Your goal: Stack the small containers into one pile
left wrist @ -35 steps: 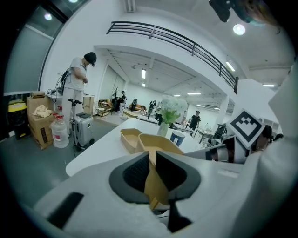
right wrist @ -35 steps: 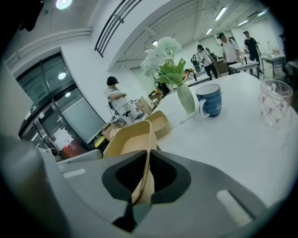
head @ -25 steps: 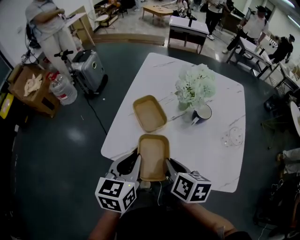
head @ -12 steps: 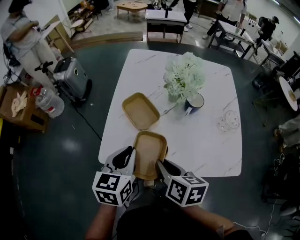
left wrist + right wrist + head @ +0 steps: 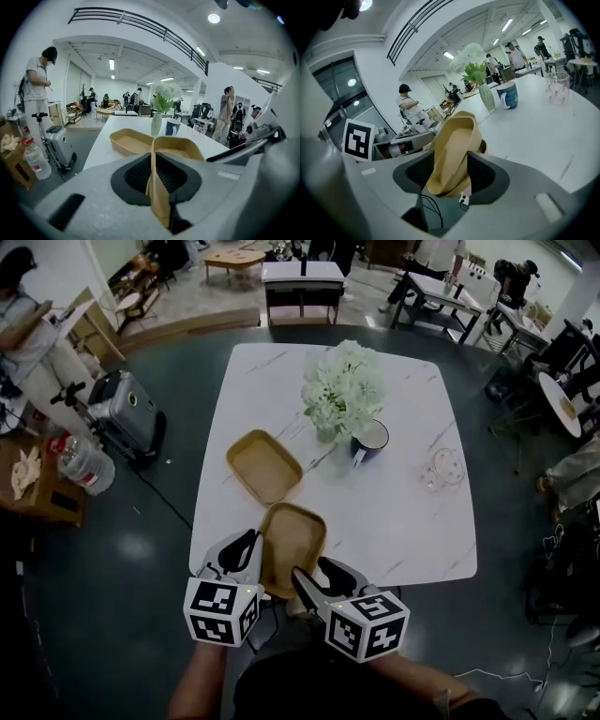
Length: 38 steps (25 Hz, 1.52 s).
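Observation:
Two tan paper containers are on the white marble table (image 5: 403, 521). The far container (image 5: 263, 466) (image 5: 127, 140) lies flat, left of the flowers. At the table's front edge, the near container (image 5: 292, 545) (image 5: 178, 146) (image 5: 452, 150) is tilted. My left gripper (image 5: 251, 557) (image 5: 158, 187) pinches its left rim edge-on, jaws closing onto the thin wall. My right gripper (image 5: 306, 581) (image 5: 450, 176) is at its near right corner. Its jaws are opening, with the container's end between them and gaps at both pads.
A vase of white flowers (image 5: 341, 390), a dark blue mug (image 5: 369, 440) (image 5: 508, 95) and a clear glass (image 5: 441, 468) (image 5: 557, 88) stand on the table's far half. A grey suitcase (image 5: 127, 413) and a water bottle (image 5: 84, 465) are on the dark floor at left. People stand in the background.
The right gripper's jaws have spread apart off the near container's right rim and dropped toward its near corner. The left gripper keeps its pinch on the left rim.

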Tool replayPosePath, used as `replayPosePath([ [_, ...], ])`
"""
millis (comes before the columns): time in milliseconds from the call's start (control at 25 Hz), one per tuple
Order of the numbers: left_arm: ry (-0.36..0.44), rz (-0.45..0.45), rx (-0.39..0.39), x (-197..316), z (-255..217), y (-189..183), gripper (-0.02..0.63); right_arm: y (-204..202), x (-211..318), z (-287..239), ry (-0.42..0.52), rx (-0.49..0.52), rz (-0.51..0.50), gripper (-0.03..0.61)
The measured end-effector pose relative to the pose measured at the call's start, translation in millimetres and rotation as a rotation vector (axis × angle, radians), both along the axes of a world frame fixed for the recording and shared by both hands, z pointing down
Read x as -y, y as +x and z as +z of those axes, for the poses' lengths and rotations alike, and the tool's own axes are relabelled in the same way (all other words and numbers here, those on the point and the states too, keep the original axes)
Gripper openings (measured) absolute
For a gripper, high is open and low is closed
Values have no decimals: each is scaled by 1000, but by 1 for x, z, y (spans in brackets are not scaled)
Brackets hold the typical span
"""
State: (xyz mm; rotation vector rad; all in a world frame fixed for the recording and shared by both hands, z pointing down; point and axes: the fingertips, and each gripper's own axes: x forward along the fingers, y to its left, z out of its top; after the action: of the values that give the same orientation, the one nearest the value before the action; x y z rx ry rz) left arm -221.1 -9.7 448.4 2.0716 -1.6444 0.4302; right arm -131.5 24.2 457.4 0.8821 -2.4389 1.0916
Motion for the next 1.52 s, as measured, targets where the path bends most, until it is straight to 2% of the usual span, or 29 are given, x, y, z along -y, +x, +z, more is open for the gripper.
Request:
replayPosePath([
  [80, 3, 1, 3, 1, 0, -1, 19, -4, -6, -4, -4, 13, -35, 224],
  [200, 9, -5, 0, 0, -2, -2, 18, -5, -11, -6, -5, 10, -55, 227],
  [360, 37, -36, -2, -4, -9, -9, 20, 7, 0, -10, 85, -44, -20, 224],
  [480, 43, -87, -10, -13, -10, -17, 20, 12, 9, -11, 141, -89, -36, 216],
  [760, 22, -249, -48, -46, 0, -29, 28, 13, 44, -18, 260, -158, -150, 215],
  [1000, 11, -384, -84, -67, 6, -27, 52, 2, 67, -25, 330, -145, -336, 210],
  [1240, -14, -503, -112, -81, 18, -16, 84, -10, 79, -14, 305, -120, -492, 202],
  [1520, -40, -629, -141, -92, 30, -7, 115, -17, 87, 2, 244, -92, -600, 201],
])
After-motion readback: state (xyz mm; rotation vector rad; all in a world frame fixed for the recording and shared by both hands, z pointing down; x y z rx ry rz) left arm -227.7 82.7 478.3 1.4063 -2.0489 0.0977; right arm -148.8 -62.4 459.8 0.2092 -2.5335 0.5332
